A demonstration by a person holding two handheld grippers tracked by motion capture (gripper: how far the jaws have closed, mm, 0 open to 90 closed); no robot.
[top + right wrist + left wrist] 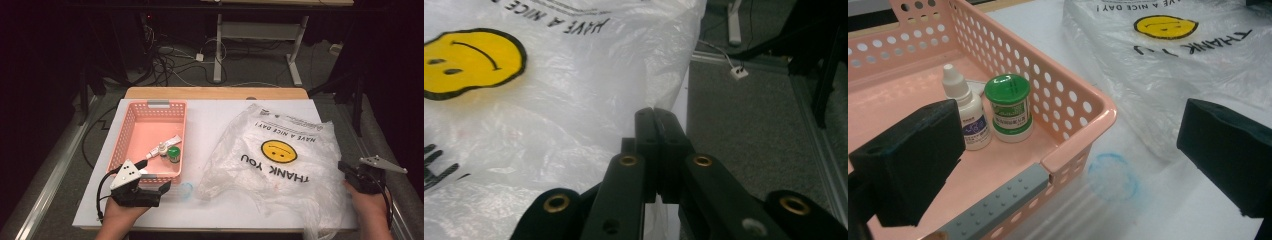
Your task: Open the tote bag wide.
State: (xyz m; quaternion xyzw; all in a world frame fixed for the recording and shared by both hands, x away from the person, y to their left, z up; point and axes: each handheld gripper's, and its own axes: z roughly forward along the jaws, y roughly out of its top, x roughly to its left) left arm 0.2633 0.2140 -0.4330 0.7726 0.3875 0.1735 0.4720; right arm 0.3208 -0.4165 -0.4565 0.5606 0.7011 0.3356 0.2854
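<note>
At the near edge of the table (210, 212), the left gripper (166, 187) is lying low beside the near end of the pink basket (131, 121), its jaws spread wide and holding nothing. In the left gripper view the two black pads are standing well apart, one over the basket's near corner and the other over the table beside the plastic bag (1173, 75). A clear round lid with a blue rim (1113, 175) is lying on the table between basket and bag, just beside the basket's near corner.

At the near right, the right gripper (344, 167) is sitting at the right edge of the bag, and its jaws are pressed together. In the right gripper view the closed tips are meeting right at the bag's edge; whether a fold of plastic is caught between them cannot be told.

Farther in, three things are resting inside the basket toward its near right side: a green-capped jar (1009, 107), a small white dropper bottle (967, 112) just beside it, and a white tube (170, 144) behind them.

The bag is lying spread and crumpled over the right half of the table, its yellow smiley face (279, 150) and printed words reading upside down from the person's side.

Beyond the table, cables (170, 62) are trailing across the grey floor.
</note>
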